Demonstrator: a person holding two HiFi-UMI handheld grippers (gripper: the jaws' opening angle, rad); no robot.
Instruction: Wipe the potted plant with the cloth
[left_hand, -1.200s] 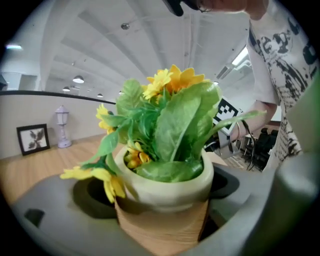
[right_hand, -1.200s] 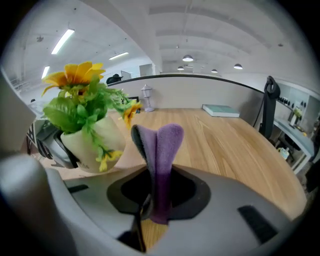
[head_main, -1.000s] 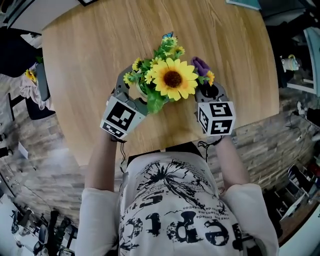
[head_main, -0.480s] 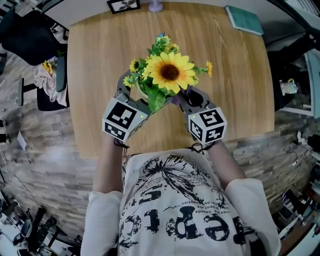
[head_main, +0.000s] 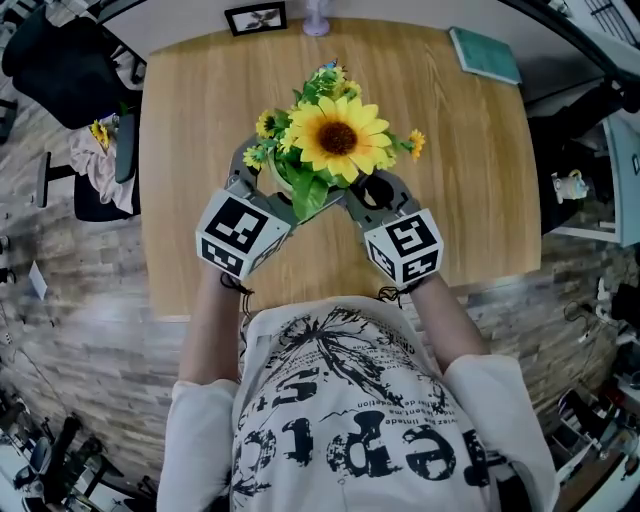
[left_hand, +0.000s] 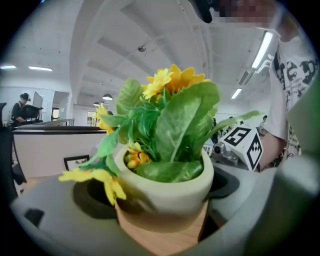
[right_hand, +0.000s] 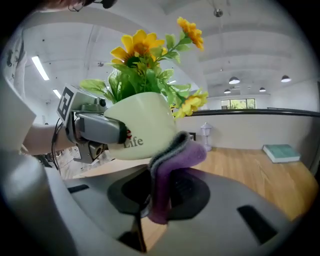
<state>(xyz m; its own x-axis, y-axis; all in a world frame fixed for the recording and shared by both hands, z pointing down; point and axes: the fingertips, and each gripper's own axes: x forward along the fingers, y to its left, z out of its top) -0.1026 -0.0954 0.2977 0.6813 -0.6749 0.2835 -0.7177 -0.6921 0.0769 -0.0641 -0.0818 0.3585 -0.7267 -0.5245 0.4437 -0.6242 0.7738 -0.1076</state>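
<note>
Left hand-held gripper (head_main: 264, 188) clamps potted plant (head_main: 337, 140) above desk (head_main: 470, 180). Right hand-held gripper (head_main: 366, 195) pinches cloth (right_hand: 172, 165) (purple-grey), just right of near-upright pot, cloth against its lower wall.

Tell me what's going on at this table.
A person is working with two handheld grippers. The left gripper clasps the potted plant by its cream pot between its fingers, apparently lifted off the wooden table. The right gripper pinches a purple cloth, whose folded top lies against the pot's side. Wiping looks under way.
</note>
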